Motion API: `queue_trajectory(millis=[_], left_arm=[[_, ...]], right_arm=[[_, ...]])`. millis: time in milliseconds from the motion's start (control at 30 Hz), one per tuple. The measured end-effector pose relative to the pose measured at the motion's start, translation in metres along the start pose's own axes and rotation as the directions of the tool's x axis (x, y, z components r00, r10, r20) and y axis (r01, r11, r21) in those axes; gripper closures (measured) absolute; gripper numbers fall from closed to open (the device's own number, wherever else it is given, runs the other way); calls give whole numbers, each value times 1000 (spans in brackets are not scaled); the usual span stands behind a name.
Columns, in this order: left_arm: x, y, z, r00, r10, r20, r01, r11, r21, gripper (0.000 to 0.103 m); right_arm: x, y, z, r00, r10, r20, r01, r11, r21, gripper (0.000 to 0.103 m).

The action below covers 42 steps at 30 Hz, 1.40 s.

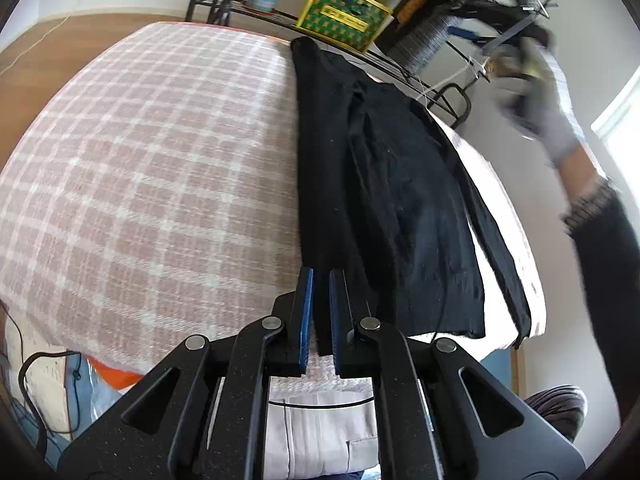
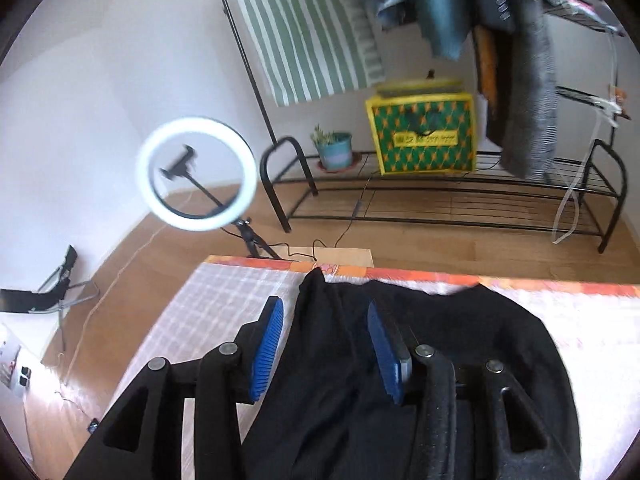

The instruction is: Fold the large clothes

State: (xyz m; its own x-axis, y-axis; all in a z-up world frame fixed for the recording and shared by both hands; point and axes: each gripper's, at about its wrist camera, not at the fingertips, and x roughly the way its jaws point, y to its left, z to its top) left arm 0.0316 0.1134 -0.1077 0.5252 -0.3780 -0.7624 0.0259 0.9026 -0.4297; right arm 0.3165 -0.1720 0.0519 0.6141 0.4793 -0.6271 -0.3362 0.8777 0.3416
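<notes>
garment: black knit long-sleeved top (image 1: 384, 200), partly folded lengthwise, lying on the pink-and-white checked bed cover (image 1: 152, 168), along that cover's side nearest the black metal clothes rack (image 2: 440, 200)
left gripper (image 1: 320, 312): blue pads nearly together, pinching the garment's near hem corner; grip looks thin, mostly edge fabric
right gripper (image 2: 326, 344): blue pads standing apart, holding nothing; garment lies below and between them, not pressed; frame blurred
right hand (image 1: 548, 120): gloved, blurred, raised above the far side of the garment
risk 1: left pinch slips off the hem if pulled, fold falls open
risk 2: one-corner pull drags the garment askew on the cover, sleeve (image 1: 496, 232) near the cover's edge slides off
risk 3: right regrasp takes one layer only, fold comes out uneven
</notes>
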Motion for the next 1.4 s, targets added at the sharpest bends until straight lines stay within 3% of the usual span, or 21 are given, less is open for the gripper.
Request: queue_trajectory(millis=[67, 133, 367, 500, 600, 767, 1000, 1167, 1300, 1400], left_arm=[[8, -12, -3, 1000, 5, -13, -5, 999, 39, 77], [15, -26, -7, 1000, -1, -19, 3, 997, 74, 71], [58, -85, -25, 995, 16, -95, 9, 967, 256, 69], [69, -111, -30, 996, 19, -84, 9, 945, 327, 69], [81, -121, -33, 996, 43, -84, -12, 939, 343, 69], [96, -135, -37, 993, 21, -116, 20, 941, 338, 69], [102, -157, -39, 991, -22, -133, 68, 933, 354, 69], [101, -162, -35, 990, -52, -131, 94, 937, 337, 69], [101, -163, -33, 991, -54, -125, 93, 939, 332, 69], [100, -161, -34, 990, -59, -128, 97, 944, 316, 69]], right_arm=[[-36, -3, -15, 1000, 8, 14, -8, 1000, 7, 56], [-75, -6, -39, 1000, 7, 19, -7, 1000, 9, 56], [-158, -27, -129, 998, -69, -2, 69, 998, 2, 51], [-192, -58, -180, 988, -154, -18, 154, 988, 26, 50], [-208, -89, -209, 981, -191, -43, 195, 977, 90, 50], [-234, -142, -246, 958, -276, -73, 285, 943, 170, 50], [-256, -222, -300, 895, -402, -192, 441, 859, 259, 49], [-264, -261, -336, 887, -380, -264, 453, 827, 333, 48], [-266, -279, -362, 888, -339, -309, 441, 817, 371, 48], [-265, -285, -373, 877, -340, -339, 459, 800, 387, 50]])
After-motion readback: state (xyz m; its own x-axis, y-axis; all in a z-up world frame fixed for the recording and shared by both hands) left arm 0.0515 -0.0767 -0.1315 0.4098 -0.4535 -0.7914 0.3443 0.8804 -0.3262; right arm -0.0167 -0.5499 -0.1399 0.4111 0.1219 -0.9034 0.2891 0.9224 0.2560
